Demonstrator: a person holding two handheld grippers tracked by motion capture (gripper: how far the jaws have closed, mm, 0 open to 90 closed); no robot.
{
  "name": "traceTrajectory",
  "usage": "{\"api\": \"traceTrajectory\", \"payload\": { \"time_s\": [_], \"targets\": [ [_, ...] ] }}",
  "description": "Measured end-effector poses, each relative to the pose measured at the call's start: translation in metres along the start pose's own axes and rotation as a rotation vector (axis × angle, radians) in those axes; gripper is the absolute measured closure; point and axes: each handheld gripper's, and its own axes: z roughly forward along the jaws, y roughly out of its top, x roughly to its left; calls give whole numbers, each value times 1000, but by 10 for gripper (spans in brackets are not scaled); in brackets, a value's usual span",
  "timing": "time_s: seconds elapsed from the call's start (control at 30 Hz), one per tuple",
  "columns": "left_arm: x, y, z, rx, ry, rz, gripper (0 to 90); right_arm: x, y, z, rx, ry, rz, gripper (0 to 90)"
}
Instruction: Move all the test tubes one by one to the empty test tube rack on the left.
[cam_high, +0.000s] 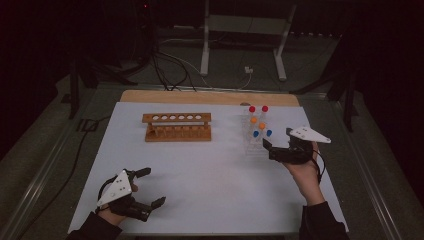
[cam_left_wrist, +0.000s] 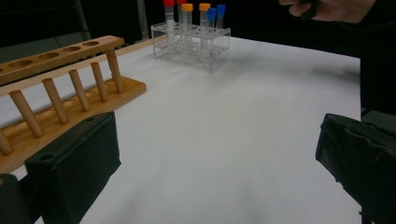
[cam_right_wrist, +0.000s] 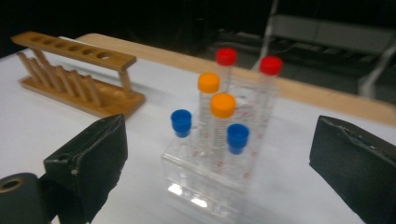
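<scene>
The right tool (cam_high: 278, 145) is hovering just beside the clear rack (cam_high: 253, 148) on the right half of the desk (cam_high: 200, 170), jaws spread wide and gripping nothing. In the right gripper view those two black jaws are standing well apart, with the clear rack (cam_right_wrist: 205, 186) sitting between them farther off. Six capped tubes are standing upright in that rack: two red-capped tubes (cam_right_wrist: 226, 57) at the back, two orange-capped tubes (cam_right_wrist: 222, 105) in the middle, and two blue-capped tubes (cam_right_wrist: 181, 122) nearest the camera. From the high view the same tubes are showing as red caps (cam_high: 252, 109) farthest from the person, orange caps (cam_high: 253, 120) behind blue caps (cam_high: 256, 134), which are closest to the right tool.

Over on the near left of the desk, the left tool (cam_high: 150, 186) is resting low, well apart from everything else. Its jaws are also standing wide open, holding nothing; the left gripper view is showing bare white desk (cam_left_wrist: 224, 154) between them. The person's left hand (cam_high: 120, 202) is wrapping around its body, grey plate on top.

The wooden rack (cam_high: 177, 126) is sitting toward the far side of the desk, left of the clear rack and apart from it, its row of round holes open and its pegs standing upright. In the left gripper view the wooden rack (cam_left_wrist: 70, 84) is running along the left side, with the clear rack (cam_left_wrist: 191, 44) and its coloured caps farther back. The person's right hand (cam_high: 306, 167) is holding the right tool from below.
</scene>
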Motion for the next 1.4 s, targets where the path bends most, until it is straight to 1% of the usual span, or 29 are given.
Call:
{"api": "traceTrajectory", "payload": {
  "time_s": [0.03,0.07,0.1,0.13,0.17,0.2,0.23,0.27,0.3,0.33,0.37,0.4,0.43,0.47,0.5,0.53,0.57,0.6,0.67,0.7,0.77,0.8,0.83,0.93,1.0,1.07,1.17,1.23,1.4],
  "targets": [
    [0,0,0,1,3,2,5,0,0,0,0,0,0,58],
    [-1,0,0,-3,2,5,5,-2,-2,7,31,-25,-1,79],
    [0,0,0,-1,4,4,5,-2,-5,9,43,-25,7,102],
    [0,0,0,0,7,7,5,-1,-8,13,63,-57,-11,164],
    [0,0,0,0,7,7,5,-2,-9,16,76,-55,-5,166],
    [0,-1,0,2,8,5,5,-2,-9,16,76,-55,-5,166],
    [0,-1,1,5,4,8,5,-4,-15,23,110,-72,9,240],
    [0,-1,1,7,5,10,5,-4,-17,24,118,-79,-2,264],
    [0,-1,1,7,5,10,5,-4,-19,27,130,-86,5,298],
    [-1,-1,1,8,4,15,5,-5,-20,28,136,-78,27,365],
    [-1,-1,1,7,6,14,5,-6,-21,29,144,-77,27,397],
    [-1,-1,1,7,6,14,5,-6,-21,29,144,-77,27,397],
    [0,-1,0,5,6,10,5,-8,-23,31,155,-78,47,463],
    [0,-1,0,6,9,11,5,-9,-24,32,153,-73,53,492],
    [0,-1,0,3,10,12,5,-9,-24,32,150,-84,51,511],
    [0,-1,0,2,10,11,5,-10,-23,33,151,-83,58,532],
    [0,-1,0,2,11,11,5,-12,-23,34,148,-64,81,566],
    [0,-1,0,4,10,12,5,-12,-22,34,141,-64,84,588],
    [1,-1,0,5,10,11,5,-11,-21,37,151,-61,67,616],
    [1,-1,0,6,11,9,5,-11,-21,39,151,-62,66,649],
    [1,-1,0,3,12,8,5,-10,-21,43,167,-57,54,684],
    [1,-1,0,3,12,8,5,-10,-21,43,167,-57,54,684],
    [1,-1,0,8,16,11,5,-10,-22,47,180,-63,49,753],
    [1,-2,0,11,15,13,5,-10,-22,48,184,-71,50,769],
    [1,-2,0,13,14,13,5,-10,-21,48,182,-78,41,771],
    [1,-2,1,14,14,13,5,-9,-19,45,165,-82,39,772],
    [1,-2,1,17,13,16,5,-7,-11,36,126,-89,15,772],
    [1,-1,1,17,10,15,5,-6,-5,29,107,-84,7,773],
    [0,-1,2,23,9,23,5,0,9,9,59,-104,-45,772]
  ]
}}
